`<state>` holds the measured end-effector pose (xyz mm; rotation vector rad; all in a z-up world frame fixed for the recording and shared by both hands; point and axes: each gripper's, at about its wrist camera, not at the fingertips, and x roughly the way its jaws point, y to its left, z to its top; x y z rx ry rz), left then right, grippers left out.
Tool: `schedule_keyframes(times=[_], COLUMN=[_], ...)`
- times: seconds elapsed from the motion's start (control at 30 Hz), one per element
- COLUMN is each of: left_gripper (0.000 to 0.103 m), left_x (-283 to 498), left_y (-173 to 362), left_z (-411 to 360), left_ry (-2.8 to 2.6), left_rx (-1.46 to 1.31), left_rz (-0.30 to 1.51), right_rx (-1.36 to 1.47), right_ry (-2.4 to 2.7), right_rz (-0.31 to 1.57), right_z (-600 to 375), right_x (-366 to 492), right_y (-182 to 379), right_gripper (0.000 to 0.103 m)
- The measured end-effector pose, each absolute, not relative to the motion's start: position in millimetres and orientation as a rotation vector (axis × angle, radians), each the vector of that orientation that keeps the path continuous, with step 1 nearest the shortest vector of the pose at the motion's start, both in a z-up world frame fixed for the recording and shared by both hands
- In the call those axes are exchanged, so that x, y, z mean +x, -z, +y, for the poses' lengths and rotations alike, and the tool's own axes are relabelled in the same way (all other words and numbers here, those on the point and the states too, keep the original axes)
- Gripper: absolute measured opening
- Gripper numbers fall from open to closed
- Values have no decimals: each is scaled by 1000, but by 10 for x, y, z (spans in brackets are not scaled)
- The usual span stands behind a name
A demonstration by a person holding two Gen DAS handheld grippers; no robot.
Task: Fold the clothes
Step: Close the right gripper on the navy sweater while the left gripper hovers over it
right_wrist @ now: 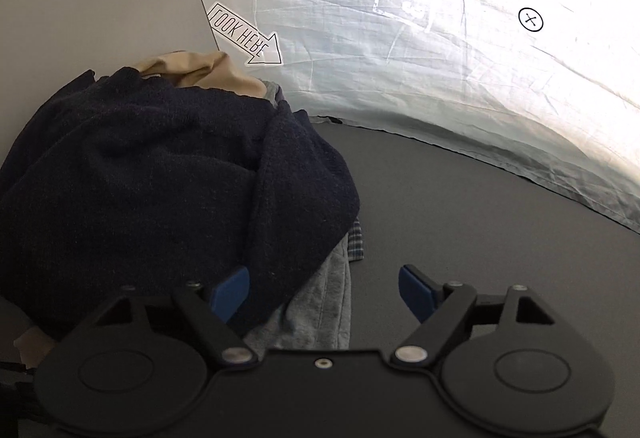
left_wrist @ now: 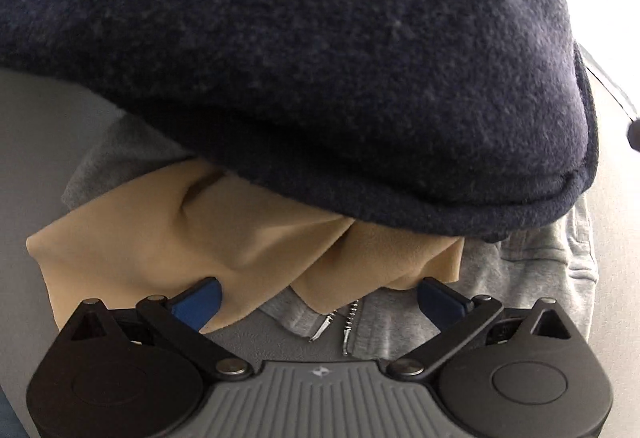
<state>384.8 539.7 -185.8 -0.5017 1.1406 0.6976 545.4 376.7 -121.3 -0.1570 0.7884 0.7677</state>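
My left gripper [left_wrist: 318,298]: jaws wide apart, nothing held, poised over clothes pile. Navy knit sweater [left_wrist: 300,58] on top; tan cloth [left_wrist: 208,234] under it; grey zip garment [left_wrist: 400,314] at bottom. My right gripper [right_wrist: 324,292]: jaws apart, empty, at pile edge; left pad [right_wrist: 230,296] beside sweater hem. Dark table [right_wrist: 460,210]; white sheet [right_wrist: 420,38] behind.

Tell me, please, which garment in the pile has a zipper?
The light grey garment at the bottom: its metal zipper shows between the left gripper's fingers. The navy sweater and tan cloth show none.
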Motion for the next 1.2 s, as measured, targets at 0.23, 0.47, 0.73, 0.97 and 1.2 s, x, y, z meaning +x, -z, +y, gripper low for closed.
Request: schedule_keyframes(times=[0.23, 0.47, 0.73, 0.97, 1.2], left_gripper=[103, 103, 103, 103, 103], left_x=[3857, 3913, 4134, 4110, 4000], left_y=[1835, 1793, 1796, 1838, 1880], left_z=[5376, 5390, 5553, 5591, 5438], left_ry=[-699, -693, -709, -729, -746], left_rx=[-490, -493, -515, -514, -485], left_rz=[1131, 1151, 1171, 1155, 1092], right_rx=[-253, -305, -408, -461, -502], right_ry=[-785, -722, -667, -742, -634], right_rz=[760, 744, 716, 731, 536], right_z=[4176, 4205, 4386, 4429, 4041], right_x=[5415, 5340, 5238, 5296, 4975], right_y=[1377, 1422, 1465, 1531, 1486], right_gripper=[67, 32, 36, 31, 7])
